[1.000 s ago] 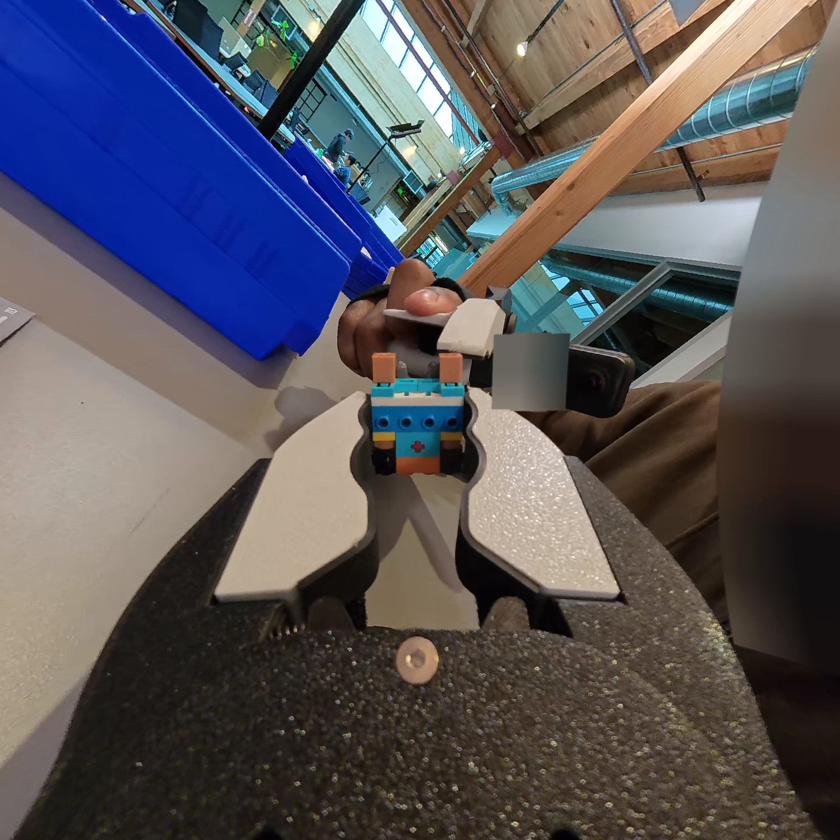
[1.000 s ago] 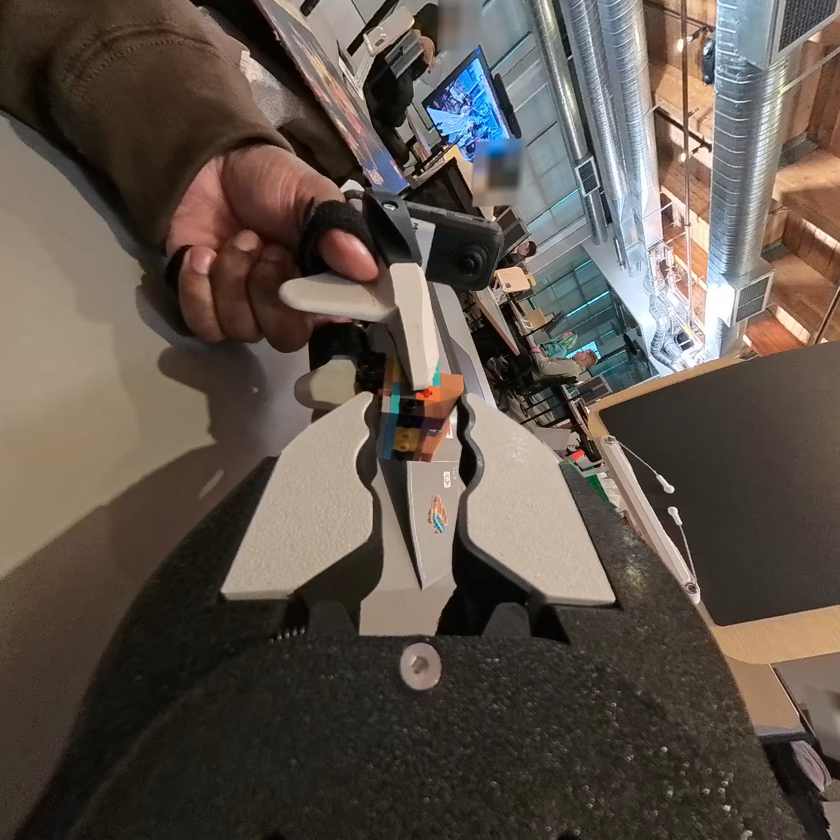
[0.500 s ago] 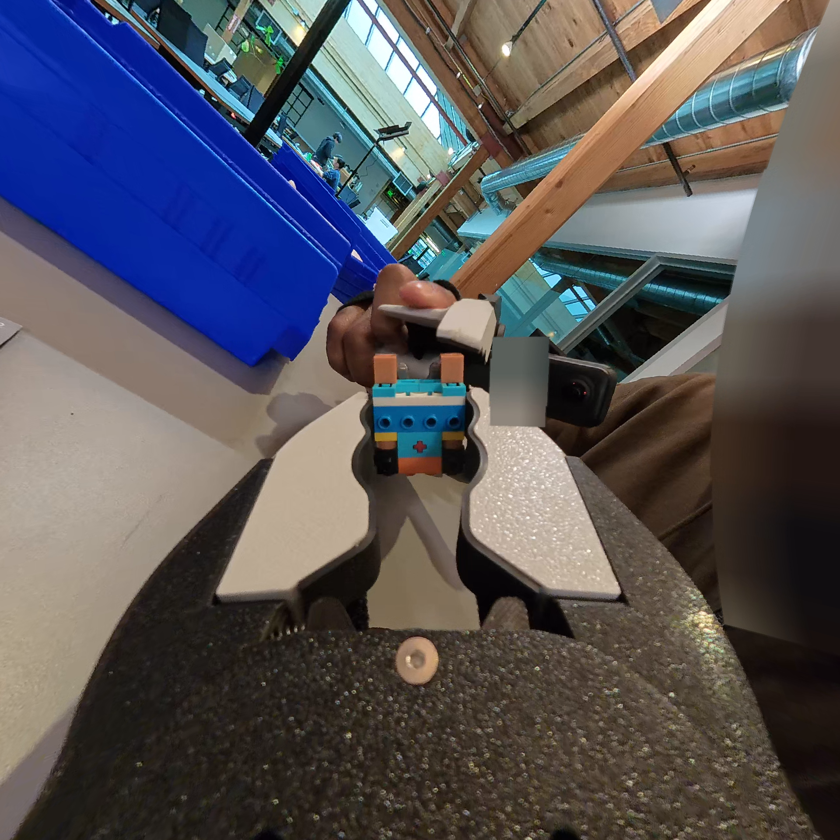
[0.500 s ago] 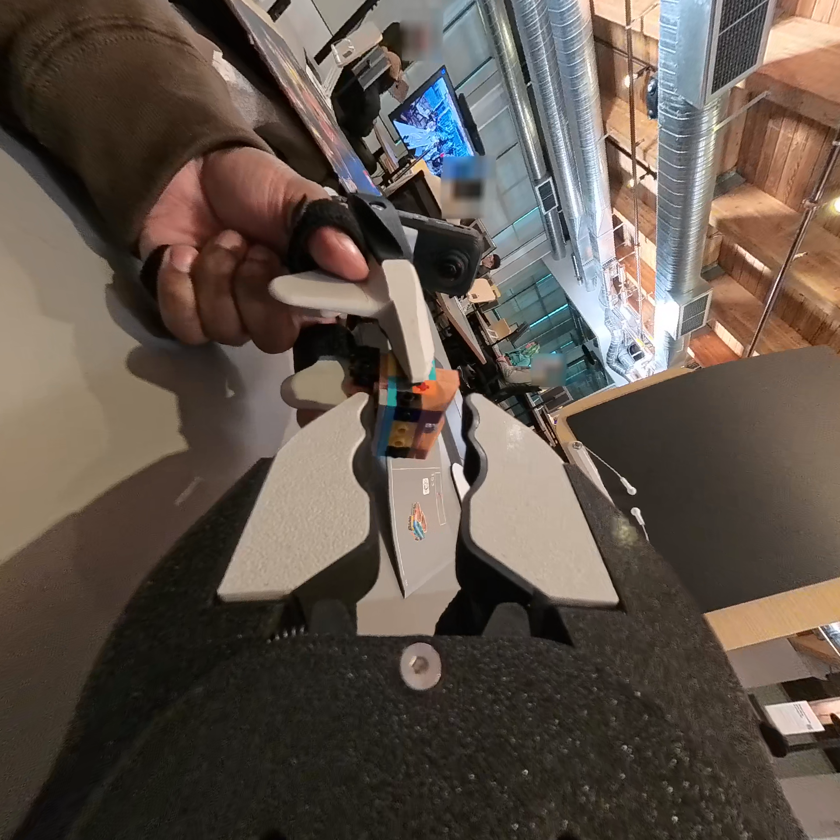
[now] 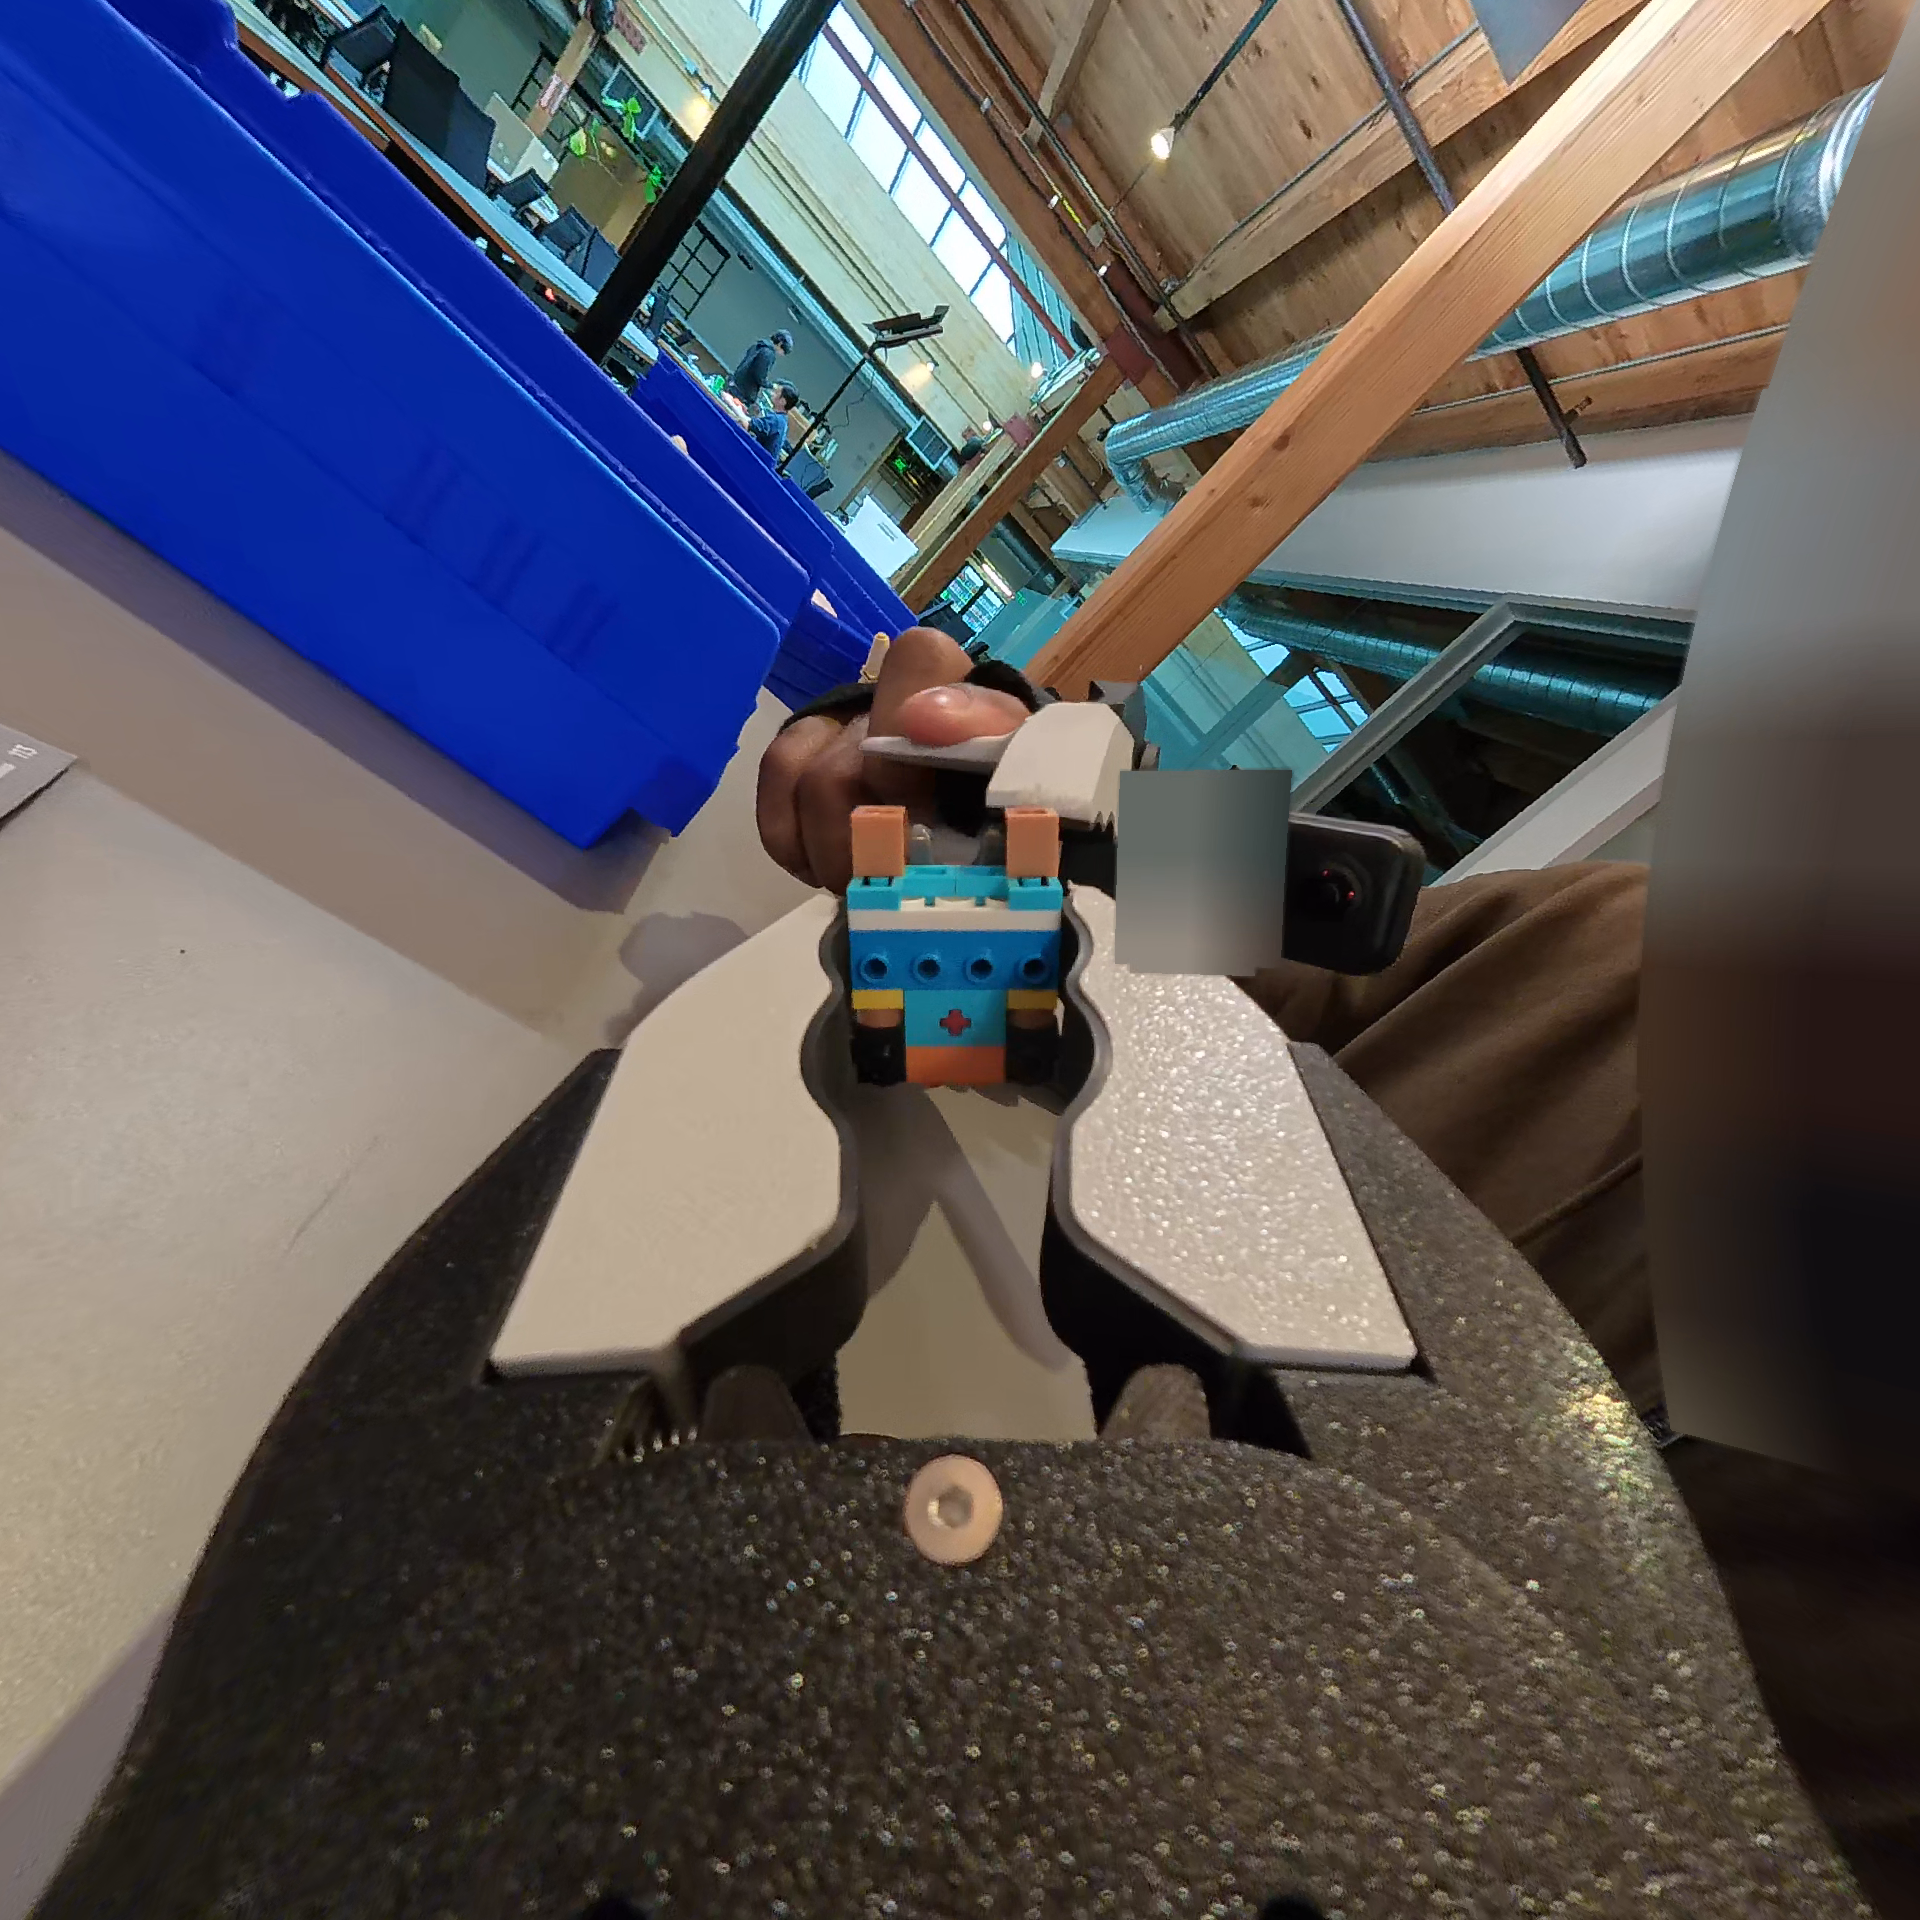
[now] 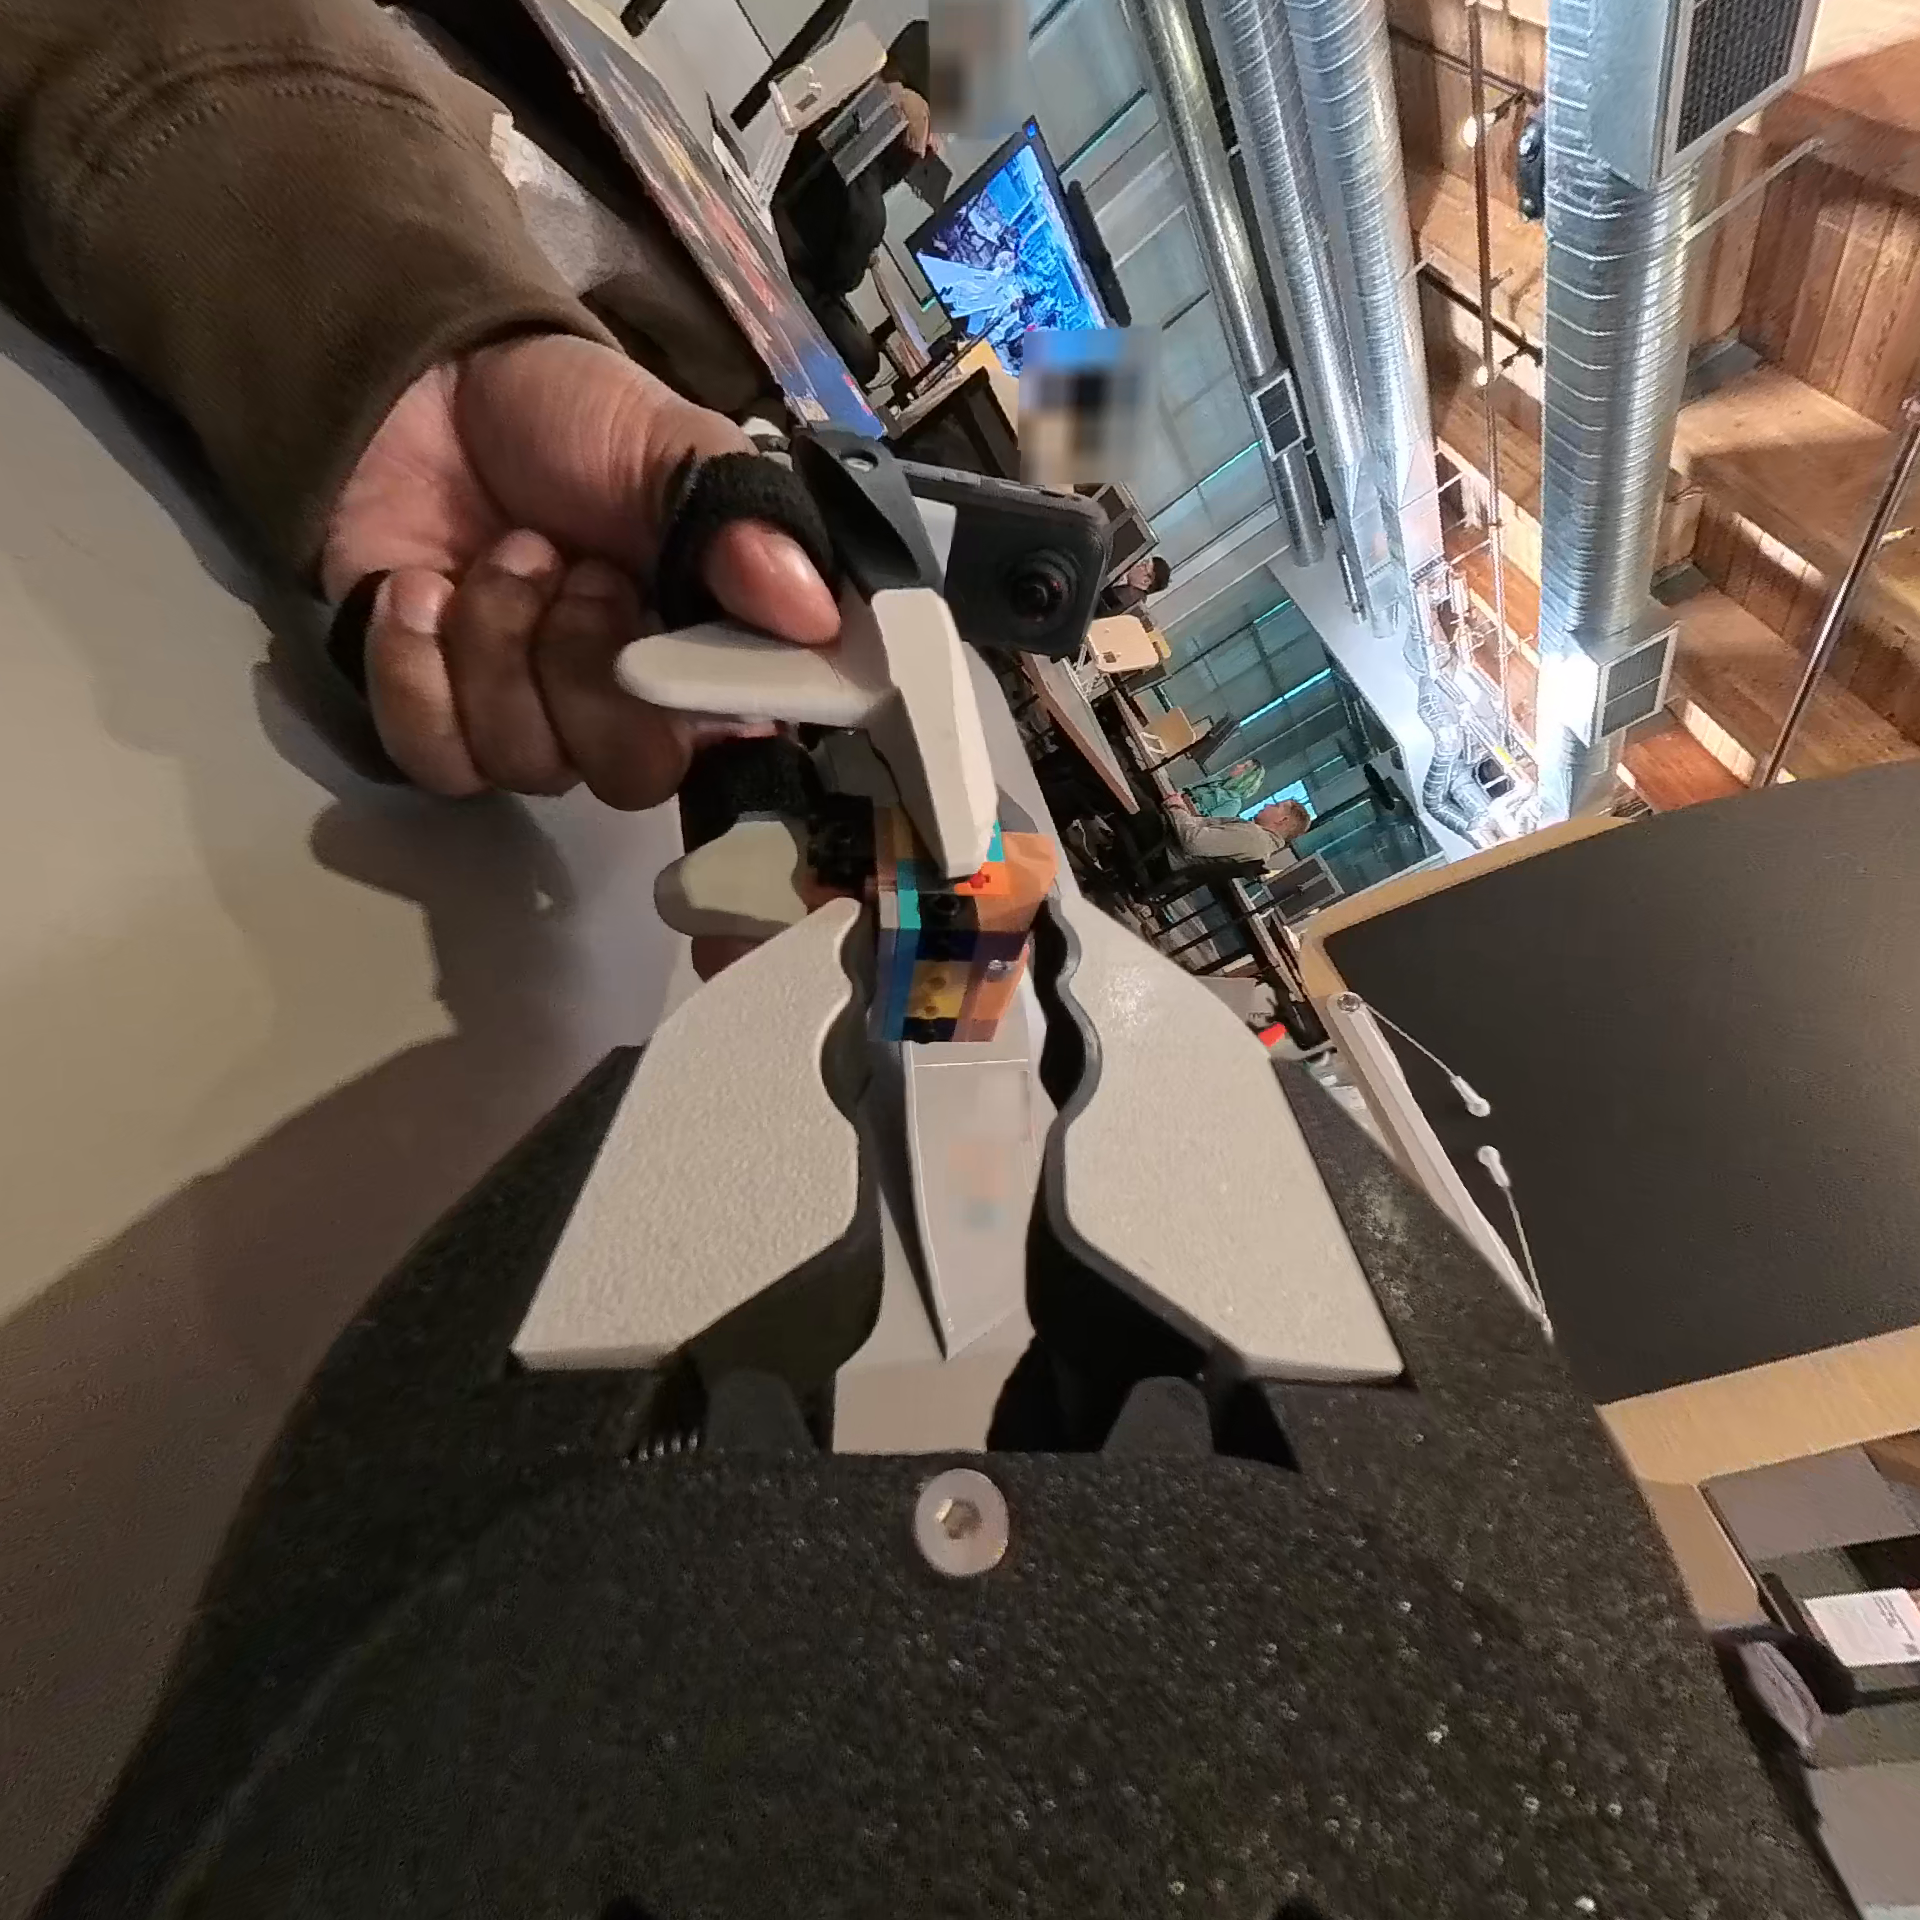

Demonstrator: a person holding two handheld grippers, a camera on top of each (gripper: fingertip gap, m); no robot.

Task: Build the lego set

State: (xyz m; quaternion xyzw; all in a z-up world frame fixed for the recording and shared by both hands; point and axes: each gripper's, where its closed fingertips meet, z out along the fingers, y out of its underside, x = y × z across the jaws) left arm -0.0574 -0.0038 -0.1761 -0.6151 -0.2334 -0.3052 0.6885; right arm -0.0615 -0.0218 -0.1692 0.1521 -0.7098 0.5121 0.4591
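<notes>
Holding a mostly built lego figure [image 5: 954,987] aloft, left gripper [image 5: 956,997] jaws clamp it; right gripper [image 6: 951,977] jaws flank it narrowly, contact unclear.

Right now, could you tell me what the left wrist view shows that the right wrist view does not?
Only the left wrist view shows the blue bins on the table and the lego model's front, with its red cross. Only the right wrist view shows the model's side, a wall screen and a black board. Both show the model between that view's own gripper fingers, the left gripper and the right gripper.
</notes>
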